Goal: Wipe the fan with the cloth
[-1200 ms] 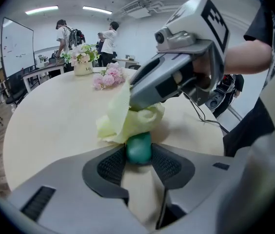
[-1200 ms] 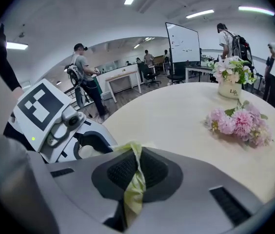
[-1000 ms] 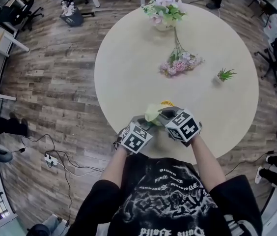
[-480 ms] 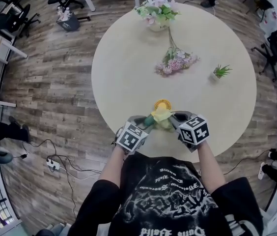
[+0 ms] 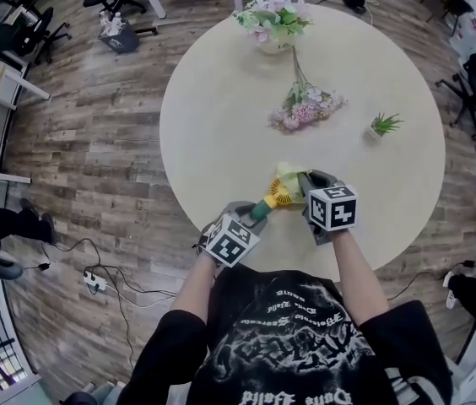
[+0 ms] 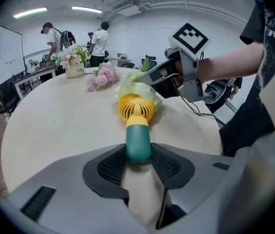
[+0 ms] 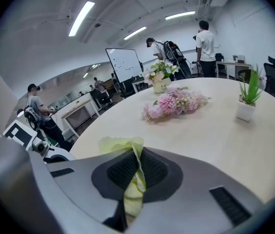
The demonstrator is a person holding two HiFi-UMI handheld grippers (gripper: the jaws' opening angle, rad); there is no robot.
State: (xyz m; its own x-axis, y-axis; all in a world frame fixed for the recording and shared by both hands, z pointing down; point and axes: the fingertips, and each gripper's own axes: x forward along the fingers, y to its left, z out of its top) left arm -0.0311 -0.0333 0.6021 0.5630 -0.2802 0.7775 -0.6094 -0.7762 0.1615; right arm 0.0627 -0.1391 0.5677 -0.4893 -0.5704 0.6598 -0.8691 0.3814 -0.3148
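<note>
A small hand fan with a yellow round head [image 6: 136, 107] and a green handle [image 6: 138, 141] is held over the near edge of the round table [image 5: 221, 116]. My left gripper [image 6: 138, 159] is shut on the green handle. In the head view the fan [image 5: 277, 196] sits between both grippers. My right gripper [image 7: 133, 172] is shut on a pale yellow-green cloth [image 7: 127, 147]. The cloth [image 6: 136, 86] lies against the far side of the fan's head, and the right gripper [image 5: 304, 184] sits just right of it.
A vase of flowers [image 5: 273, 19] stands at the table's far edge. A pink bouquet [image 5: 305, 108] lies mid-table, and a small potted plant [image 5: 383, 126] sits to the right. People stand beyond the table. Chairs and desks ring the room.
My right gripper with the cloth has swung from the left side of the fan's head across to its far right side. The left gripper kept the fan in place.
</note>
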